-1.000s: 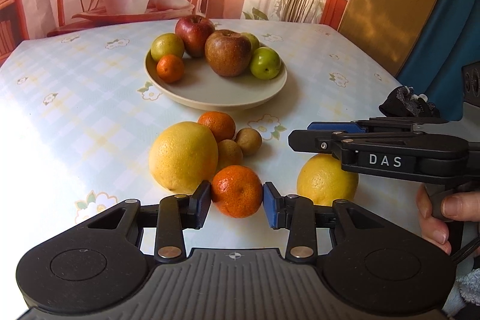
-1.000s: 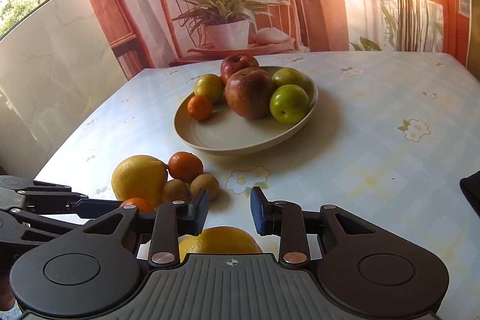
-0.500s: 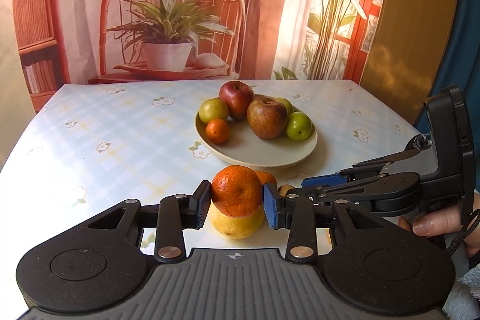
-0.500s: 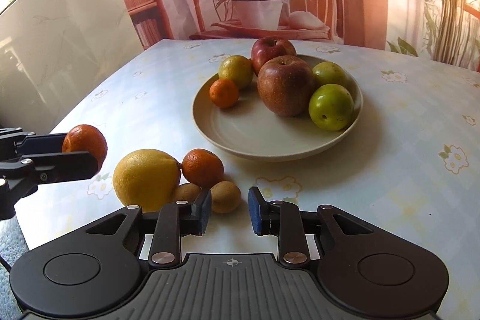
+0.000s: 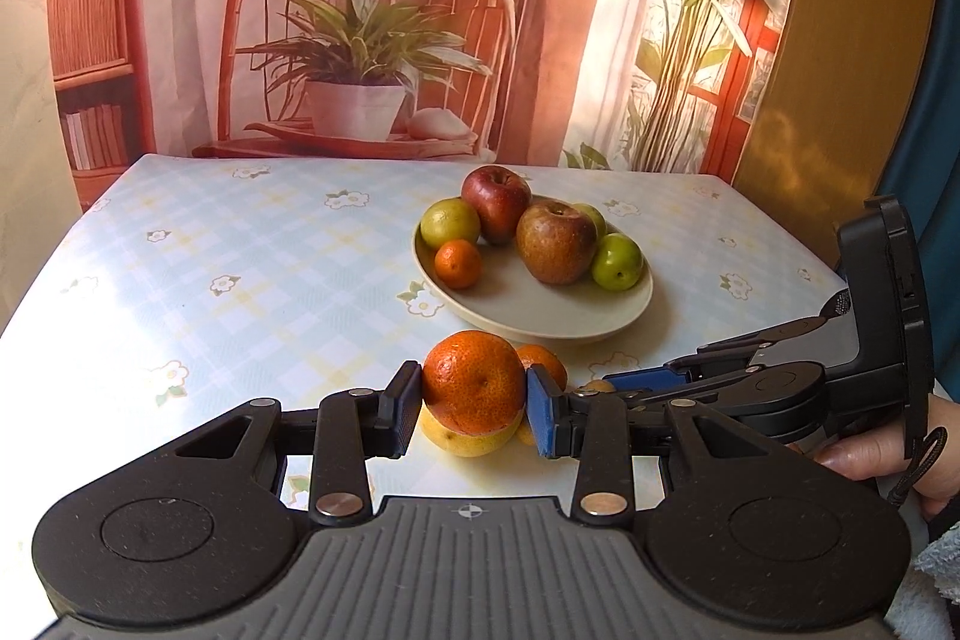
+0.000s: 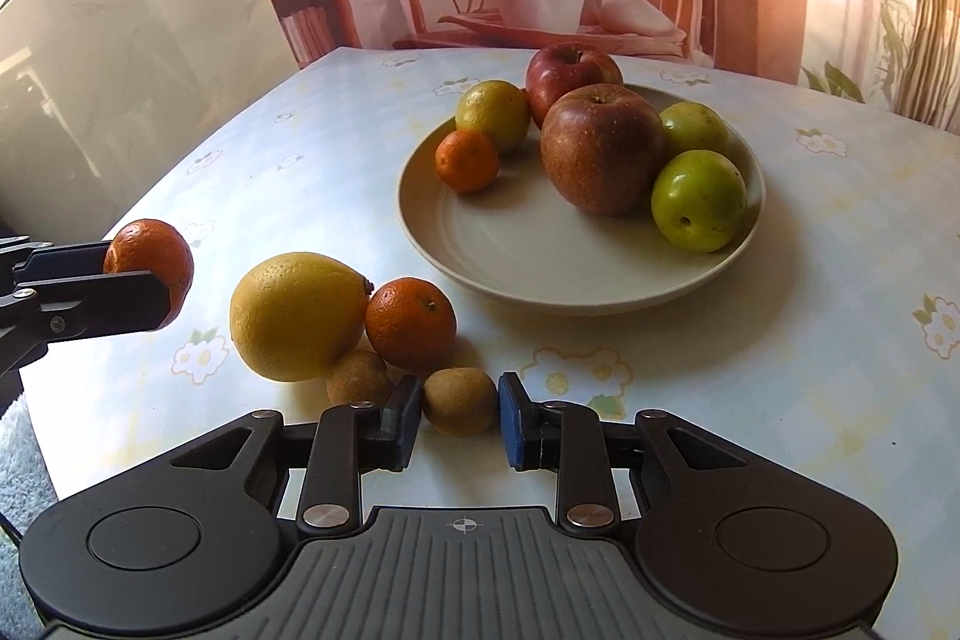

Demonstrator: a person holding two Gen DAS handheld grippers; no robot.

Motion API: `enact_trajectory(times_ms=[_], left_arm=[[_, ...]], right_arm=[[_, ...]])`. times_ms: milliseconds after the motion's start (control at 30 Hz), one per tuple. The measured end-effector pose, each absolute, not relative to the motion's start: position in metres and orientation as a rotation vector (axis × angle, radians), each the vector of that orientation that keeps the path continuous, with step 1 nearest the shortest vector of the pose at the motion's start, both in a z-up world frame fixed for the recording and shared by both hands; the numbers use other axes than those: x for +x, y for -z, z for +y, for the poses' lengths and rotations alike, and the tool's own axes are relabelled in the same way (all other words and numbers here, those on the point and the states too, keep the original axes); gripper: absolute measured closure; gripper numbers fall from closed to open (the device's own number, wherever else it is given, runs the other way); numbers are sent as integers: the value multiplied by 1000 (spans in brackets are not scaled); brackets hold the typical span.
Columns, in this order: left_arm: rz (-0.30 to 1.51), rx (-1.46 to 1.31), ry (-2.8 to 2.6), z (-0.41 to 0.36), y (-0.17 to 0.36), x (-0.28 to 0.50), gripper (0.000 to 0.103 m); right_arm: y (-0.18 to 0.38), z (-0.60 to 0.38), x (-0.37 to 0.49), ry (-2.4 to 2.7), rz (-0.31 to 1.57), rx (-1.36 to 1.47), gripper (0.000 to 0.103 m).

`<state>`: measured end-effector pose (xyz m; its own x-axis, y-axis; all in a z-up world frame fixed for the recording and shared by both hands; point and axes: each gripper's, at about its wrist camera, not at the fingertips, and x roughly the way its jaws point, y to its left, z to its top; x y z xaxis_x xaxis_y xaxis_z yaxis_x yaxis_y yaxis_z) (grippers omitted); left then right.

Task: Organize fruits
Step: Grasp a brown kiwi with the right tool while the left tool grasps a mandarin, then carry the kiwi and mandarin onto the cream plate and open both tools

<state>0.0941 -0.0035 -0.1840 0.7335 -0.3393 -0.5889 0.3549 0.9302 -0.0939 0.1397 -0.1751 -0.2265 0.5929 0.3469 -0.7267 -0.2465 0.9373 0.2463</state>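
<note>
The left gripper (image 5: 474, 403) is clamped on a round orange mandarin (image 5: 473, 382), both pads pressed against its sides, and carries it clear of the tabletop (image 5: 240, 268), as the right wrist view shows from the side. The right gripper (image 6: 459, 412) stands at its narrowest, its pads flanking a small brown kiwi-like fruit (image 6: 459, 400) that sits on the cloth; the left pad seems to touch it, but whether it is truly gripped cannot be told from this angle.

Just behind that fruit lie a second small brown fruit (image 6: 359, 377), another orange mandarin (image 6: 411, 323) and a large yellow lemon-shaped citrus (image 6: 297, 316), bunched together and touching. Farther back, the shallow beige plate (image 6: 540, 274) holds two red-brown apples, three green round fruits and a small mandarin, with bare space at its near side.

The step in hand appears to be carrying loose fruit to the plate. The next move probably calls for bringing the held mandarin over the plate's bare near side, lowering it until it rests there and then releasing, without knocking the small mandarin on the plate.
</note>
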Motion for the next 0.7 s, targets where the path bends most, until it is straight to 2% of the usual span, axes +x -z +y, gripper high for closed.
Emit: enact_trajectory(times_ms=[367,700], left_arm=[[656,38,400,-7,184,105,64],[596,78,434,-22,155,141,64]], right_arm=[[212,-193,130,-321,812,129,78],[186,-235,145,-245,719,131,78]])
